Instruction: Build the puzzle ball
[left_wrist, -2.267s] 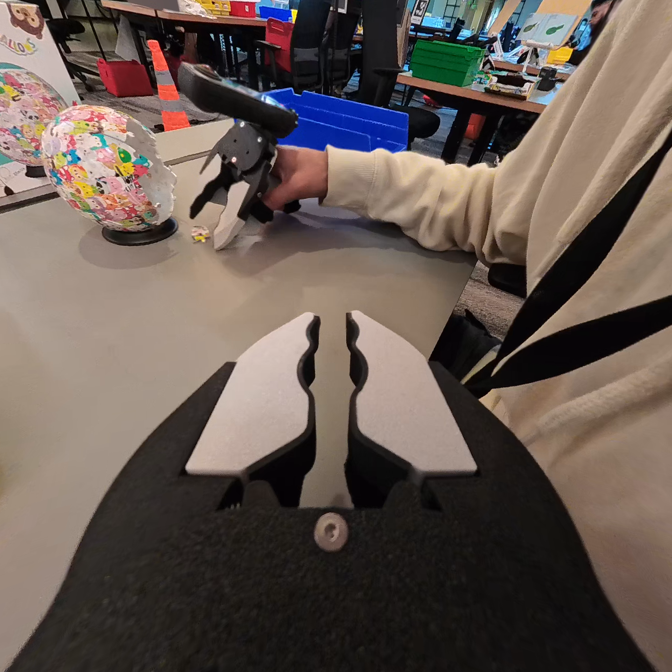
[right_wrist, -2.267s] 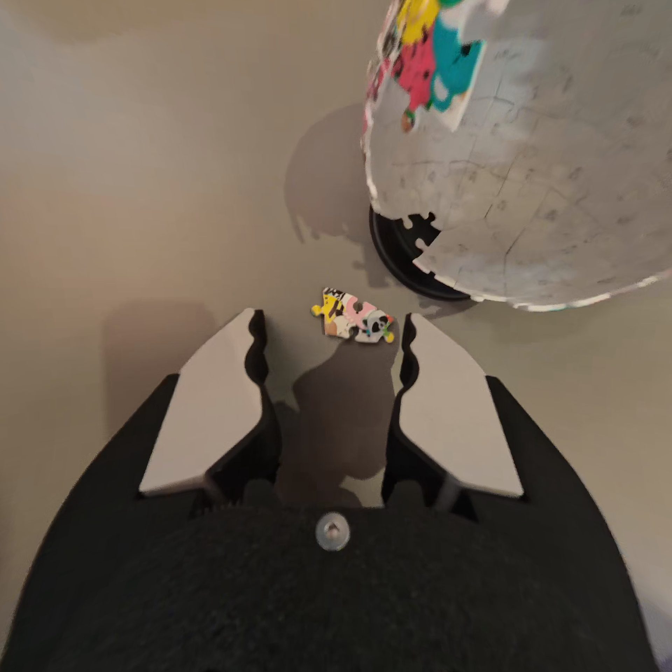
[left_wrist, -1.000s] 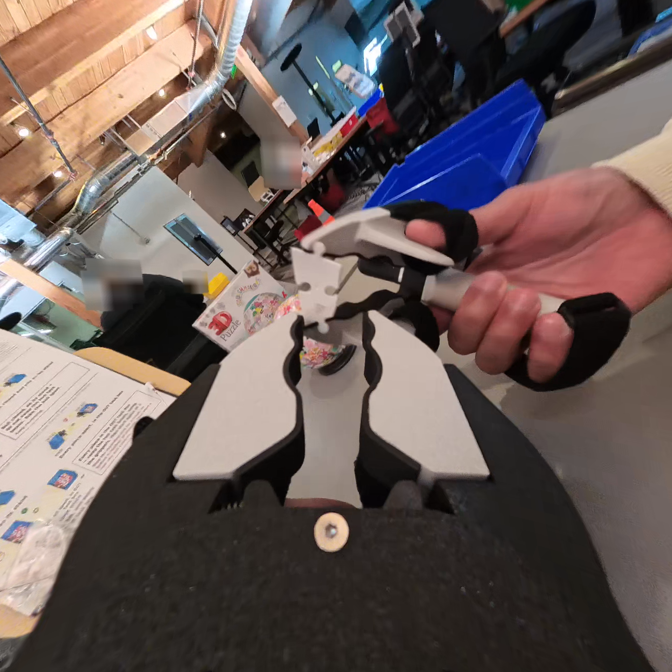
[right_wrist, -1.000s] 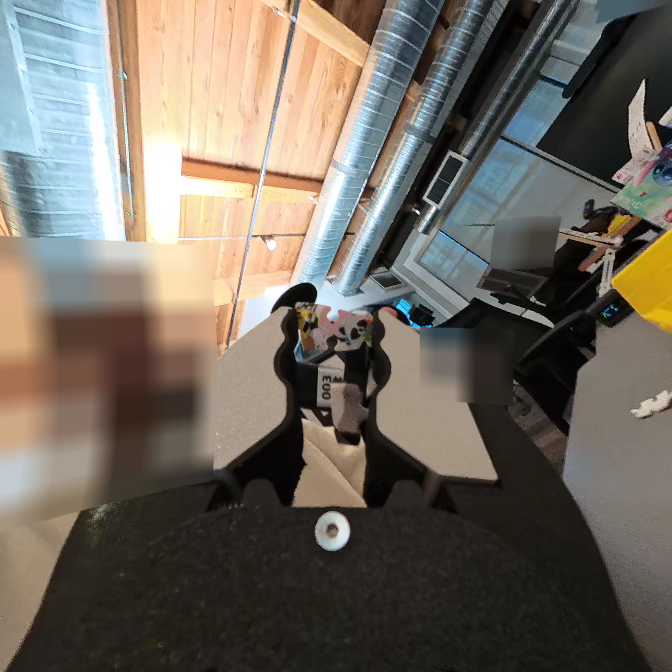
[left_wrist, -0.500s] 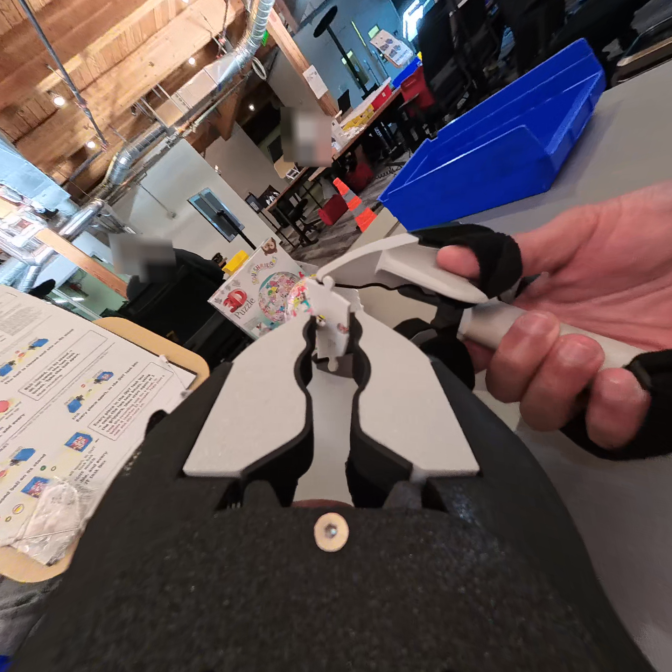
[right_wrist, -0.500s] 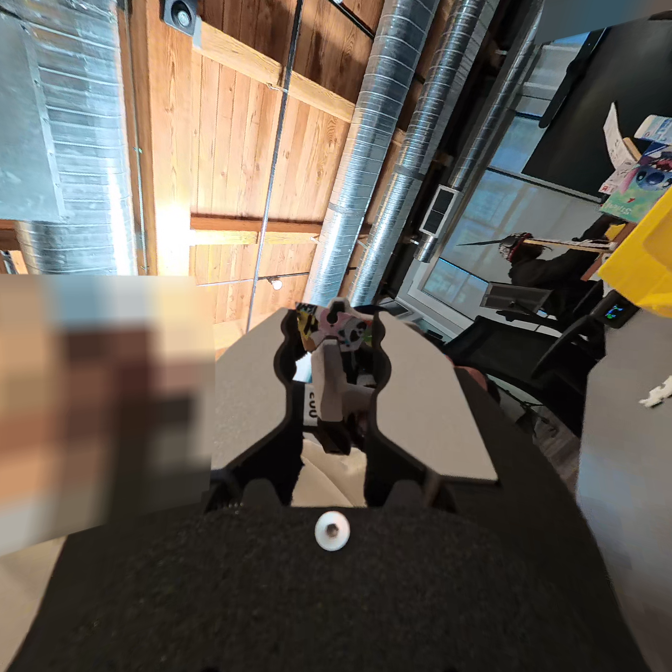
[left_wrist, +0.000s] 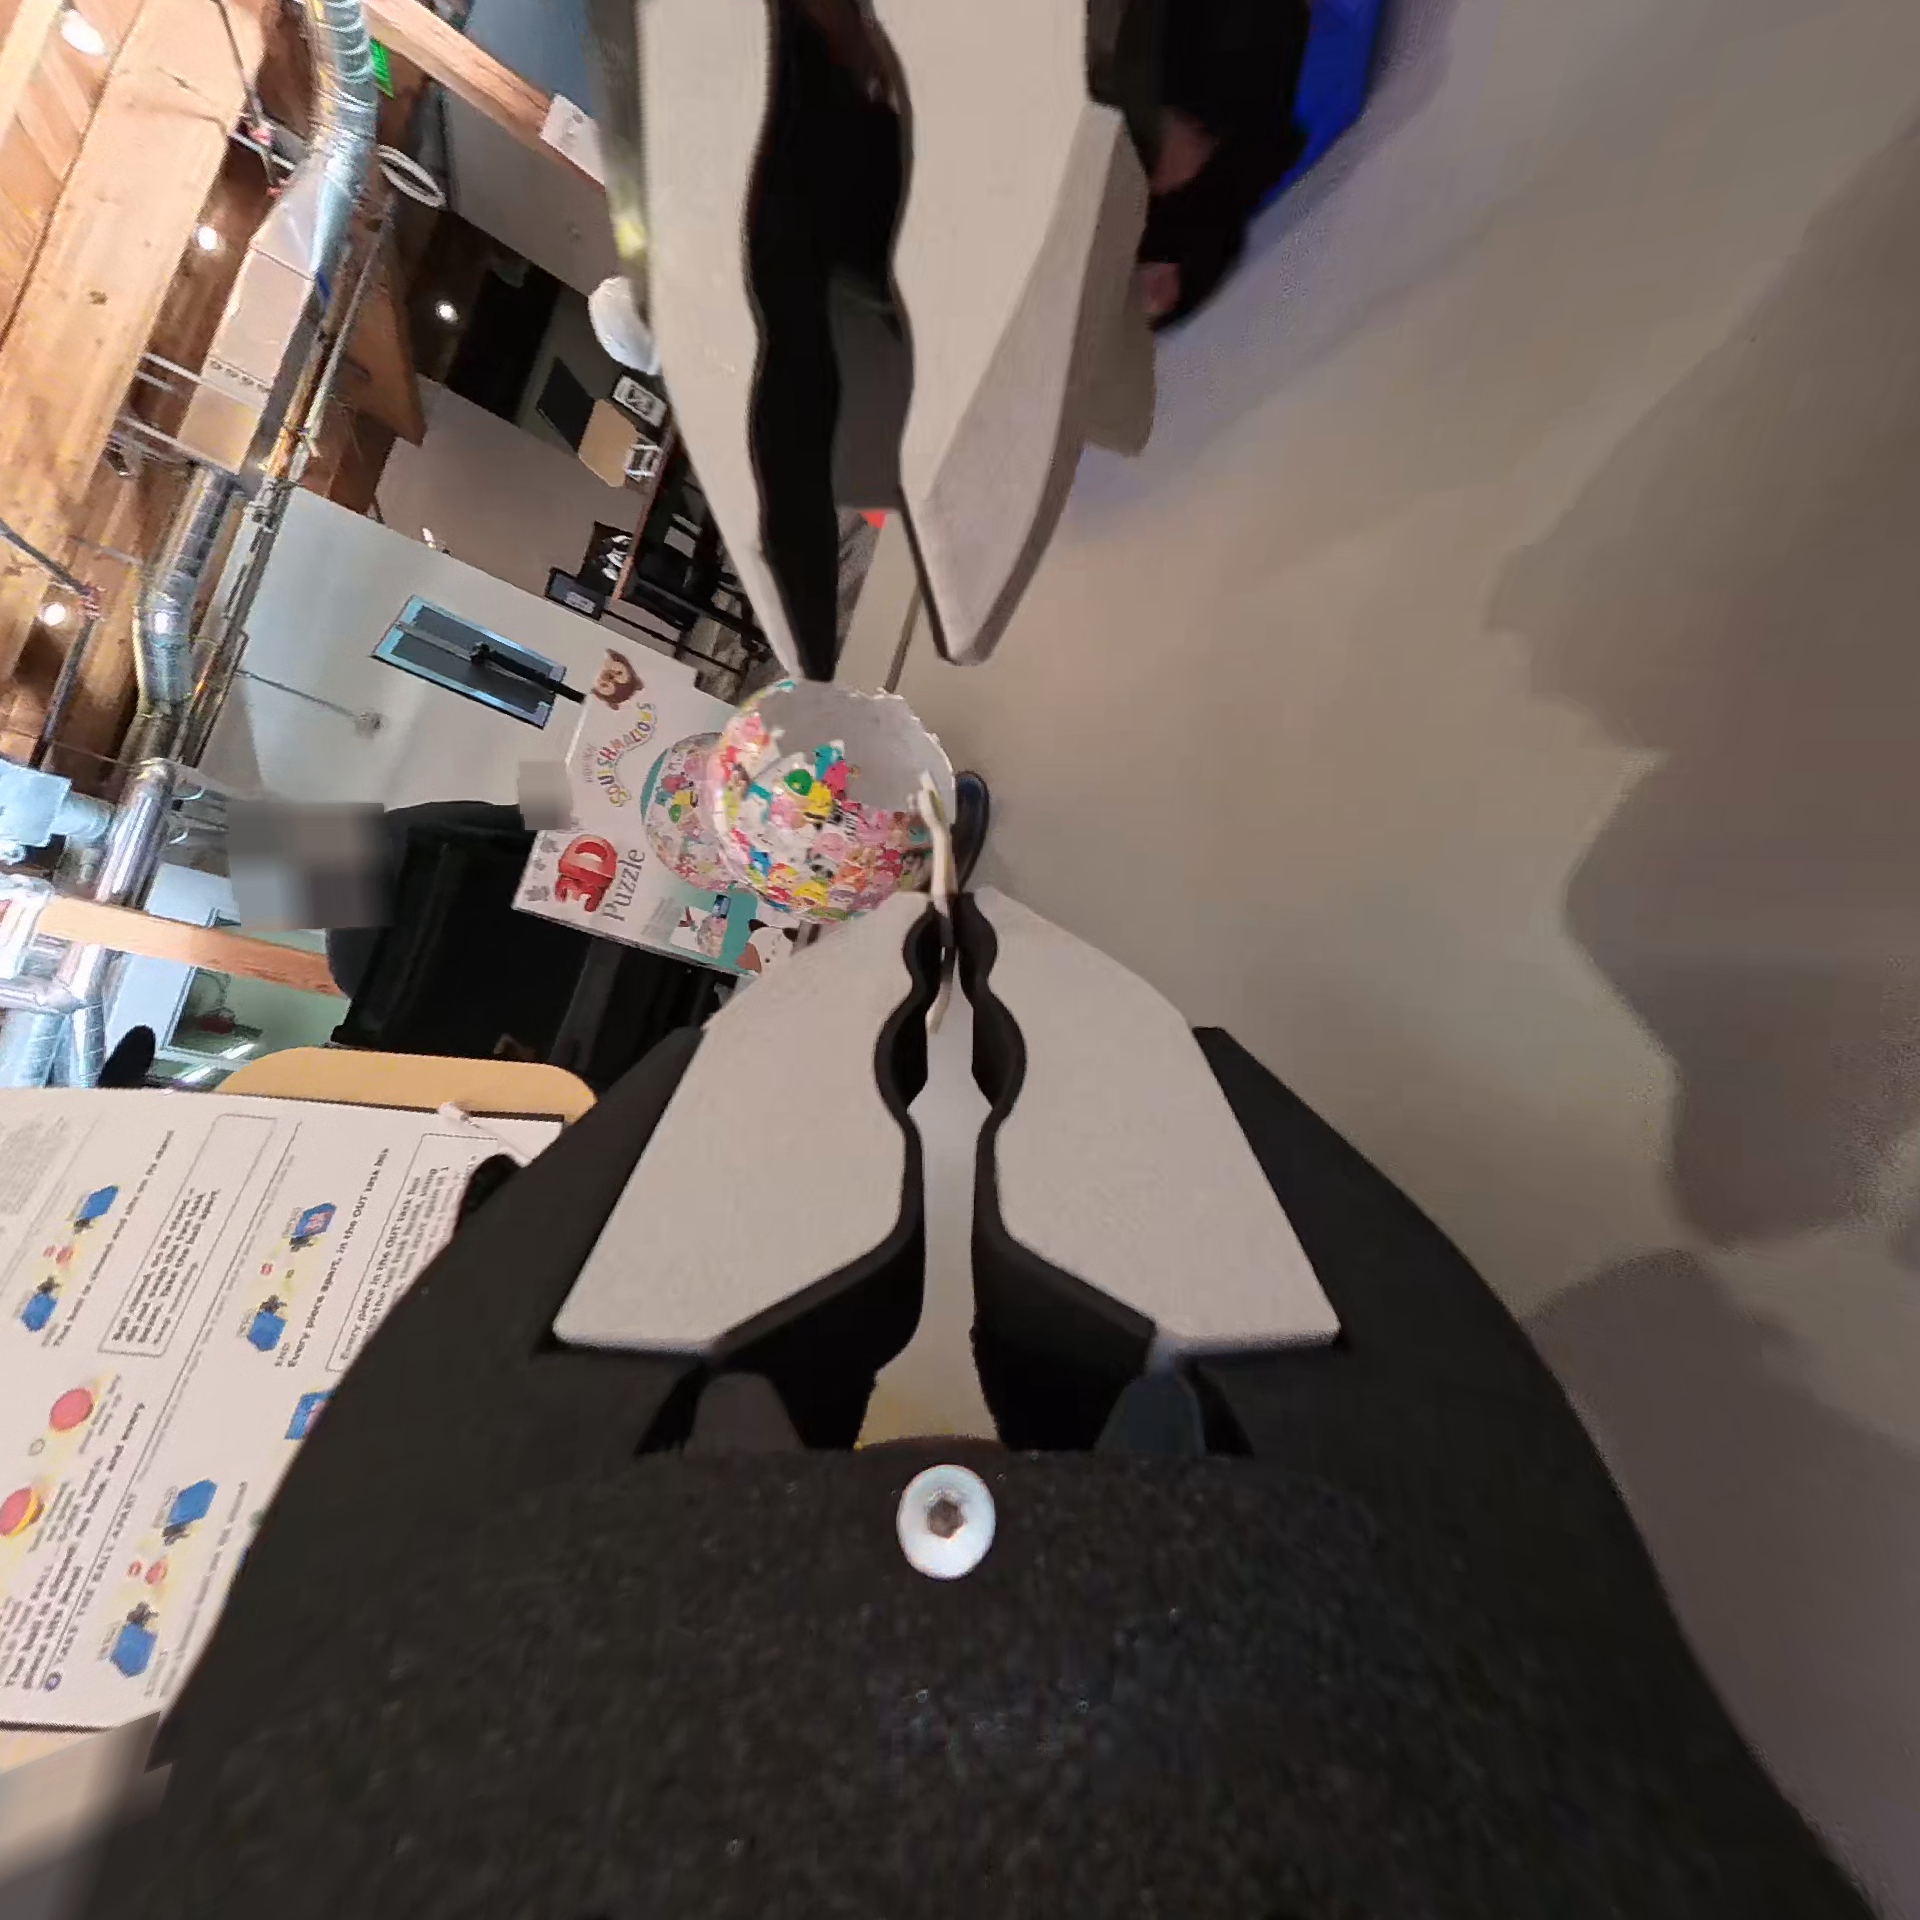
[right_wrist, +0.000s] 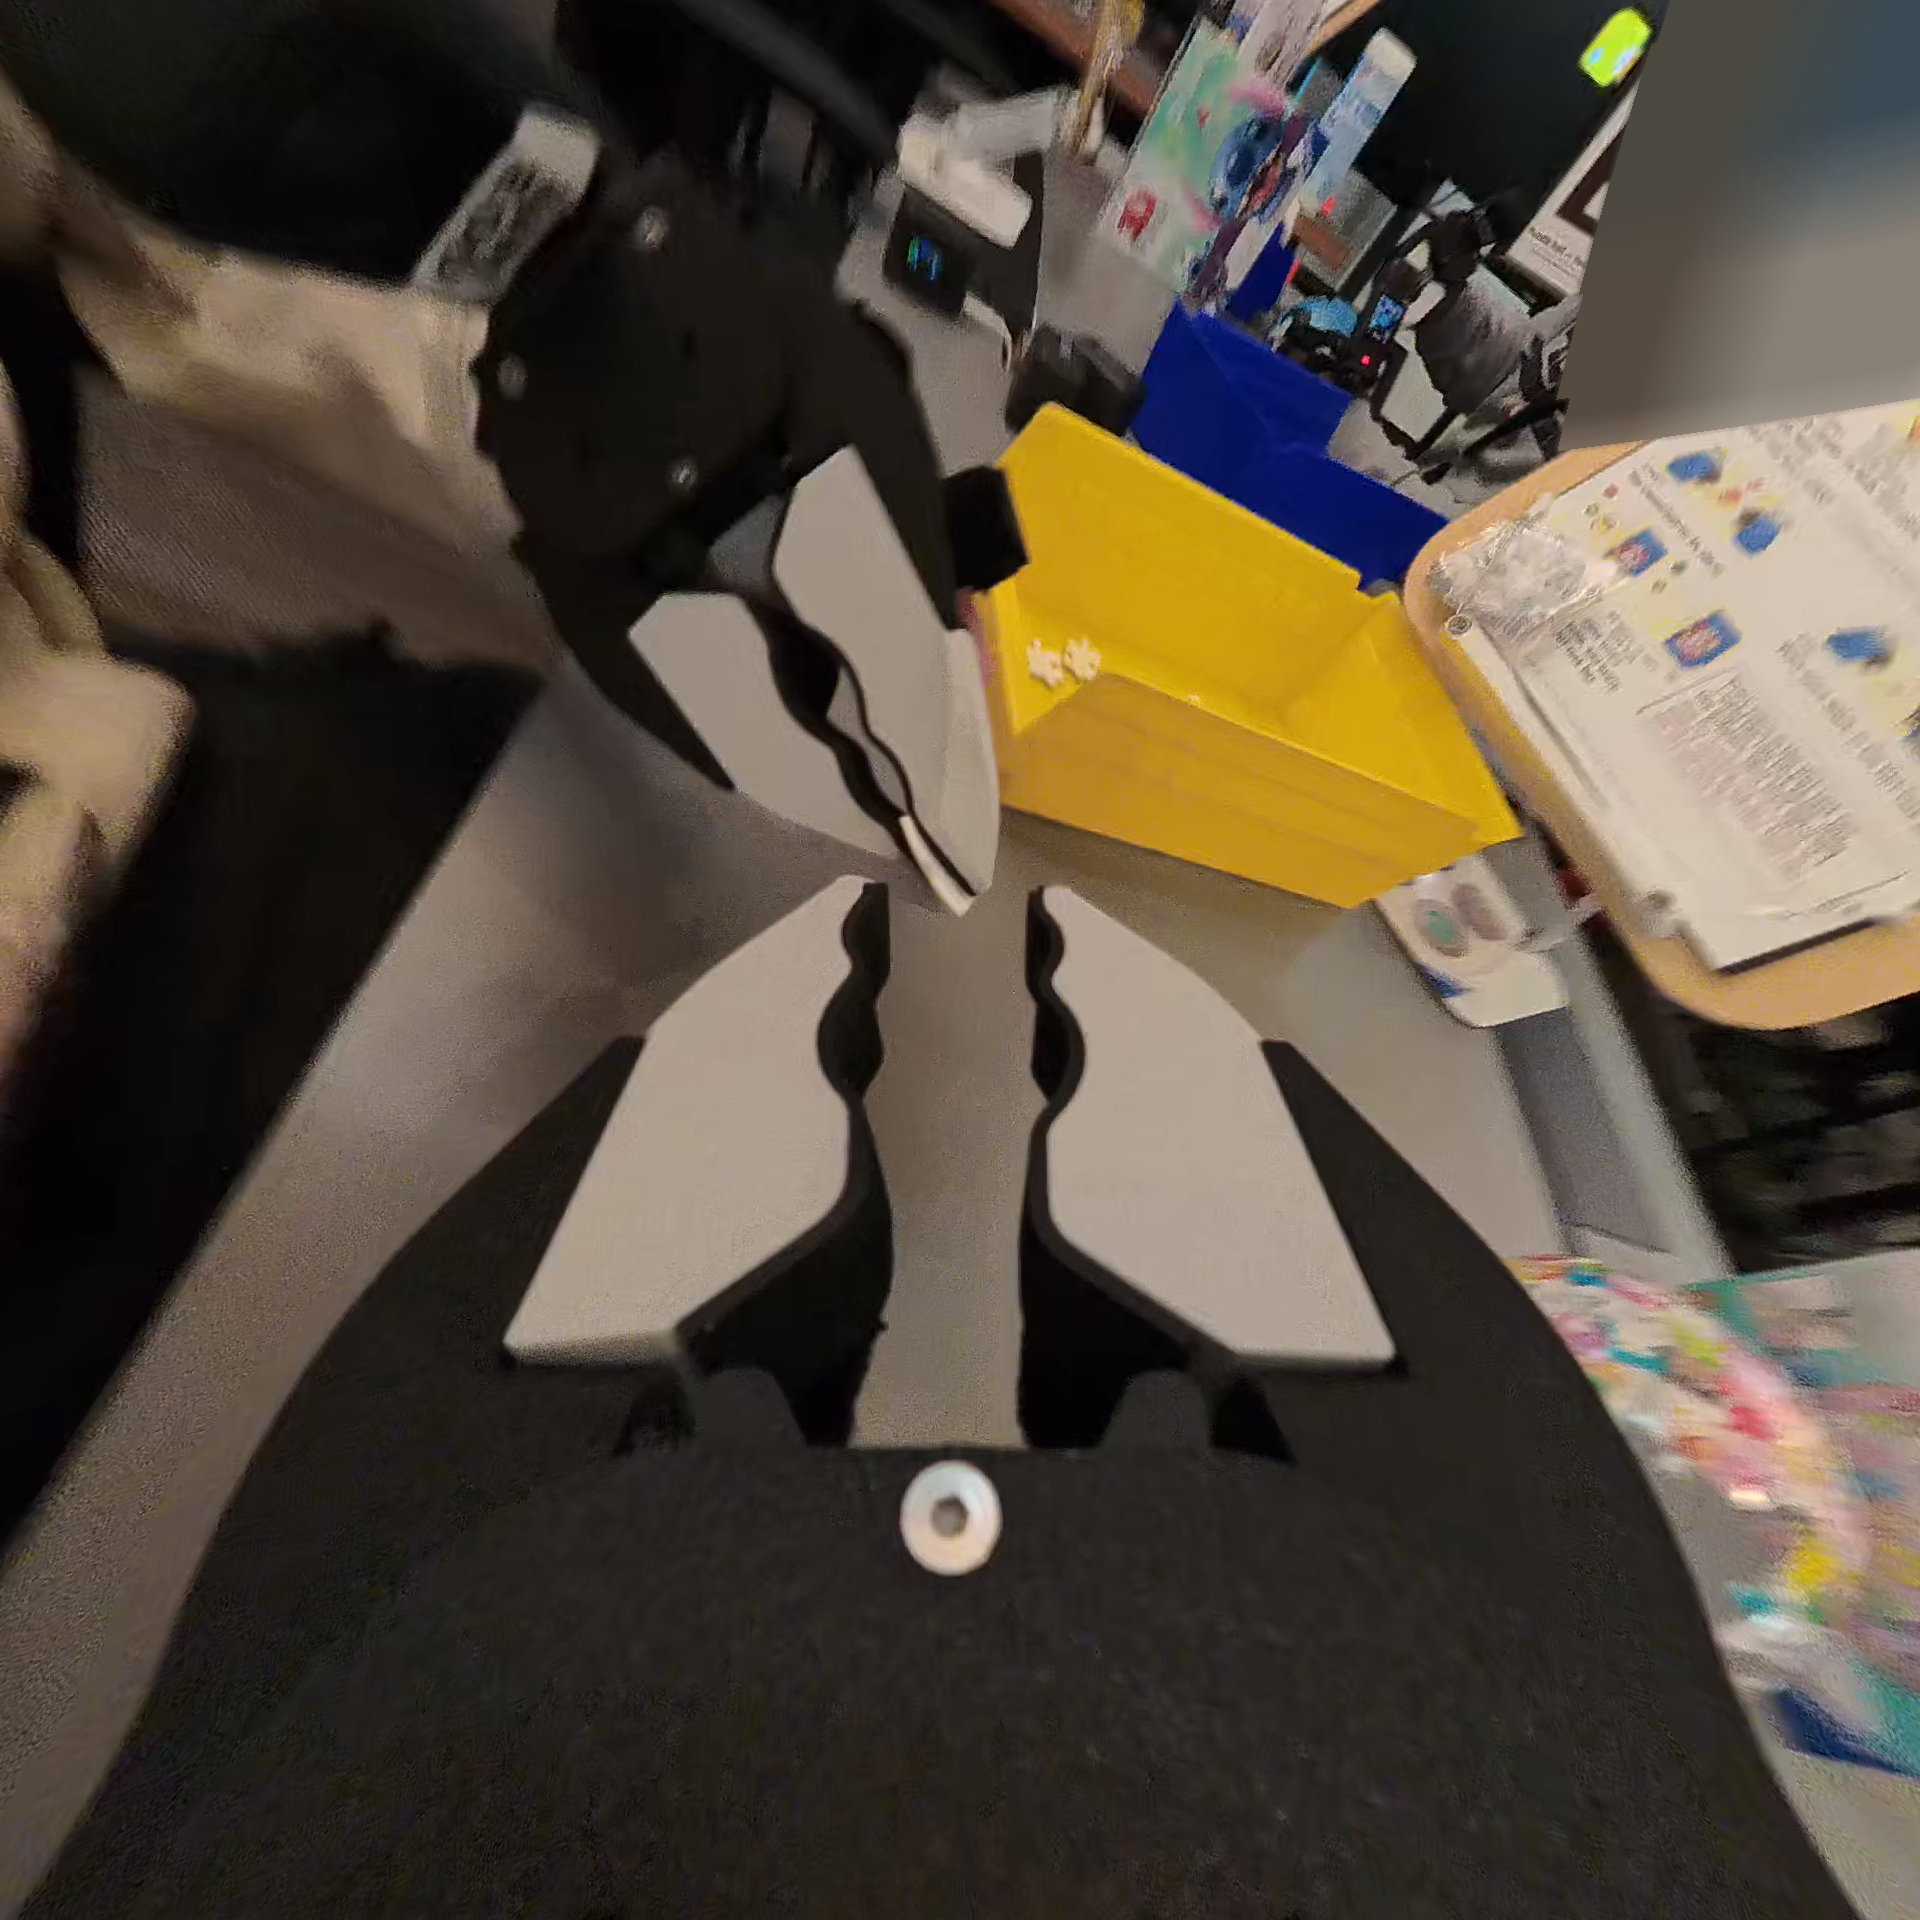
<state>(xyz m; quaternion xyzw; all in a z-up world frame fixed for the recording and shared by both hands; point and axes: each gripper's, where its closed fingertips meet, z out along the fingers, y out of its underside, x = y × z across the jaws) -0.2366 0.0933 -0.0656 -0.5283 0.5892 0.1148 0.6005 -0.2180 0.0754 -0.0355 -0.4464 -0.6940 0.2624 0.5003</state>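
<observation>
My left gripper (left_wrist: 943, 920) is shut on a white-backed puzzle piece (left_wrist: 941, 883), held edge-on between the fingertips. Beyond it the colourful, partly built puzzle ball (left_wrist: 831, 821) sits on a black stand on the grey table (left_wrist: 1351, 727). My right gripper (left_wrist: 888, 660) hangs just above, tips pointing at mine, jaws apart and empty. In the right wrist view the right gripper (right_wrist: 954, 904) is open with nothing between its fingers. The left gripper (right_wrist: 935, 868) is right in front of it, pinching the puzzle piece (right_wrist: 940, 890).
The puzzle box (left_wrist: 623, 842) stands behind the ball. A yellow bin (right_wrist: 1195, 675) holding a few white pieces and a blue bin (right_wrist: 1247, 436) sit on the table. A wooden board with an instruction sheet (right_wrist: 1714, 675) is at the right. My right fingertips sit around 4 centimeters from my left ones.
The piece has passed from the right gripper to the left. The left gripper closed on it, the right gripper opened and let go, and both views swung down toward the table.
</observation>
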